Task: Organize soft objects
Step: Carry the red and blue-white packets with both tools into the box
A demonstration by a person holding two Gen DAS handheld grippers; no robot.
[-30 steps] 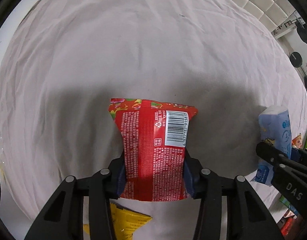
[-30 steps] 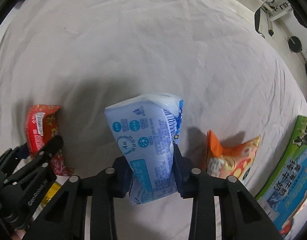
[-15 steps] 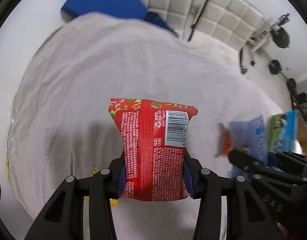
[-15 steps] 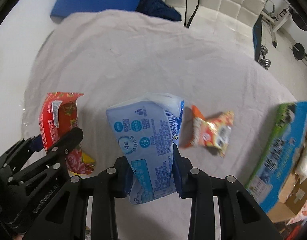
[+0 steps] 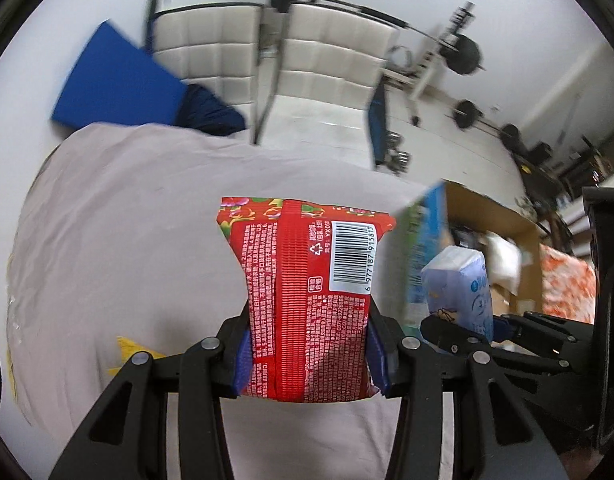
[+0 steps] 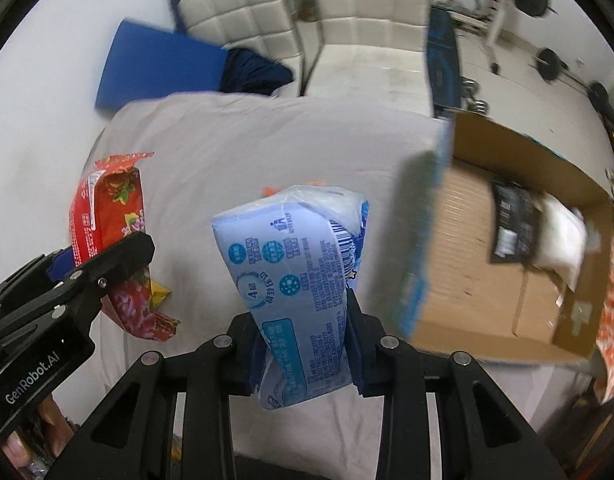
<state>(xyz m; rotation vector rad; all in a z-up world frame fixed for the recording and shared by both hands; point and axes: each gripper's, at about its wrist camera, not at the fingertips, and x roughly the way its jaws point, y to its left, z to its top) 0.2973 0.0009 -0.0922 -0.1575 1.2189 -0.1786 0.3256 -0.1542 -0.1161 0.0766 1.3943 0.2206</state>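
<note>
My left gripper (image 5: 309, 354) is shut on a red snack packet (image 5: 307, 300) with a barcode, held high above the cloth-covered table (image 5: 127, 220). My right gripper (image 6: 305, 350) is shut on a pale blue tissue pack (image 6: 299, 280), also lifted off the table. From the right wrist view the red snack packet (image 6: 107, 224) and the left gripper (image 6: 99, 264) show at the left. The left wrist view has the tissue pack (image 5: 463, 292) at the right. An open cardboard box (image 6: 507, 248) with a blue-green printed flap stands at the table's right end.
A yellow packet (image 5: 131, 354) lies on the cloth near the left gripper, and an orange packet edge (image 6: 269, 191) peeks from behind the tissue pack. The box holds a black packet (image 6: 511, 224) and a white bag (image 6: 563, 236). Beyond the table are white padded chairs (image 5: 307, 64), a blue mat (image 5: 115, 84) and barbell weights.
Both grippers have risen well above the table with their packets still gripped. The view has opened up from the cloth to the room and the cardboard box at the right.
</note>
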